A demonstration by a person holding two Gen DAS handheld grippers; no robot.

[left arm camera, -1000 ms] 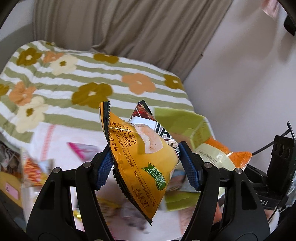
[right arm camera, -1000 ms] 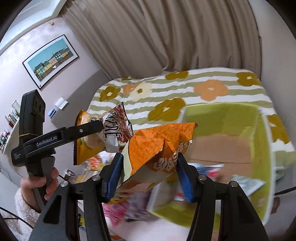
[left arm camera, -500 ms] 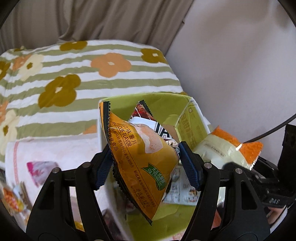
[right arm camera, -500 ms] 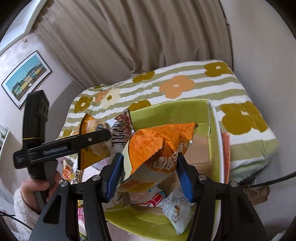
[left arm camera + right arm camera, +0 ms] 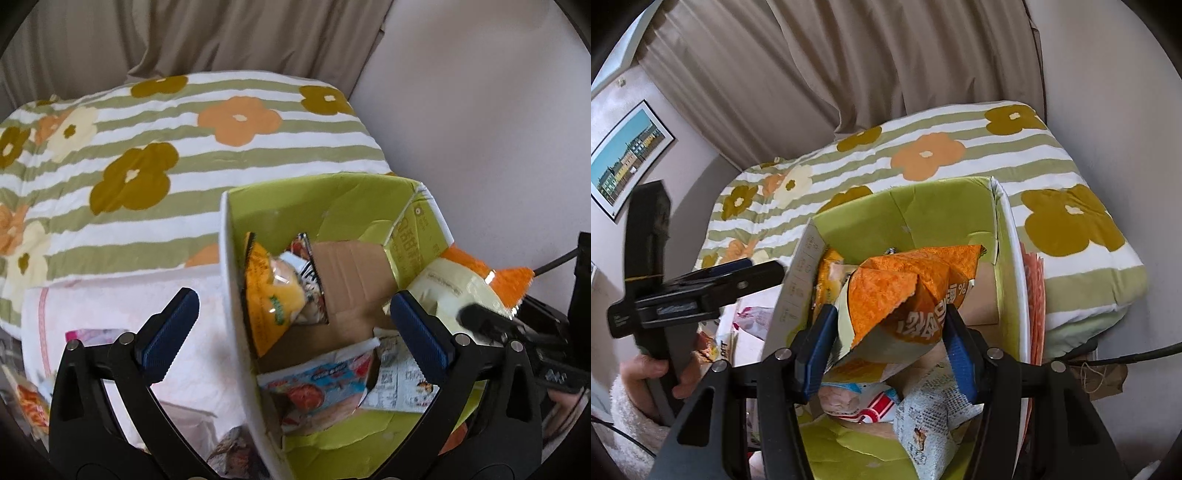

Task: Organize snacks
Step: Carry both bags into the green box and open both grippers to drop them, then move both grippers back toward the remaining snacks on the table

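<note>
Left tool (image 5: 295, 325) gapes wide, holding nothing, above the green box (image 5: 229, 266) — right tool (image 5: 886, 332) clamps an orange chip bag (image 5: 908, 291) over it.

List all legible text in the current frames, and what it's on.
"%": on the orange bag in the right gripper; the big characters beside it are inverted, unreadable.
Too blurred or small: print on the yellow bag, box flap, newsprint packet, and the left gripper label.

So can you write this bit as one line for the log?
left gripper: open, yellow bag in green box | right gripper: shut on orange bag over box
</note>
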